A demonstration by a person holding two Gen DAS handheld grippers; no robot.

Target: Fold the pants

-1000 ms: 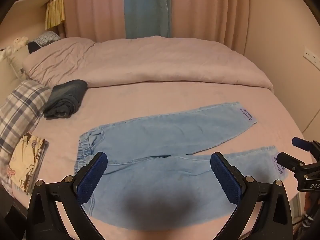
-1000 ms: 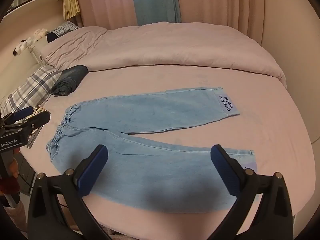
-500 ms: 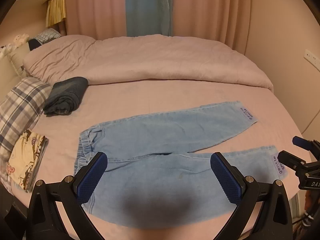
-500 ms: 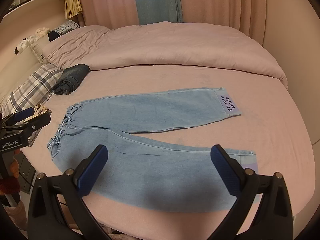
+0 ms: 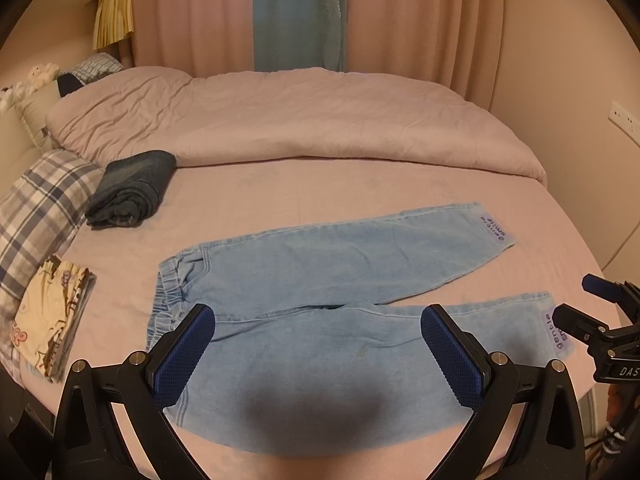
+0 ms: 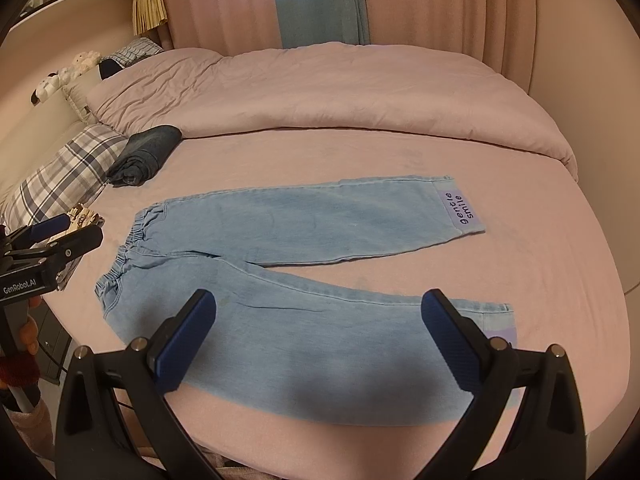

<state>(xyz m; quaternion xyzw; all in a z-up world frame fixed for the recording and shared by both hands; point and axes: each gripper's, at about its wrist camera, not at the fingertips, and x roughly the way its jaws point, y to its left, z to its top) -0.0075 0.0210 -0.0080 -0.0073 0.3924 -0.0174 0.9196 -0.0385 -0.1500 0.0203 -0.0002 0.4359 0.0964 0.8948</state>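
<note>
Light-blue denim pants with elastic waistband (image 5: 320,280) (image 6: 280,280) lie flat and unfolded on the pink bed sheet (image 5: 320,192) (image 6: 320,152), waistband toward the left, both legs running right in a shallow V. Each hem carries a lilac "gentle smile" label (image 5: 494,229) (image 6: 460,210); near leg's label is at the right end in the left wrist view.

Left gripper (image 5: 318,354): jaws spread wide, blue textured pads (image 5: 182,354) apart, nothing between them, hovering above the near leg close to the waistband side. No contact with fabric visible.

Right gripper (image 6: 318,348): same, jaws wide apart, pads (image 6: 184,344) empty, hovering over the near leg toward the hem end. Each gripper shows at the edge of the other's view, left one (image 6: 48,248), right one (image 5: 600,328).

Shadow of the rigs falls on the near leg.

Elsewhere on the bed: folded dark denim bundle (image 5: 132,188) (image 6: 146,154) near the left, beside a plaid grey-white pillow (image 5: 40,204) (image 6: 64,176); folded cream printed cloth (image 5: 48,320) at left edge; rumpled pink duvet (image 5: 280,120) (image 6: 320,92) across the far side. Pink curtains with a blue strip (image 5: 296,16) behind.
</note>
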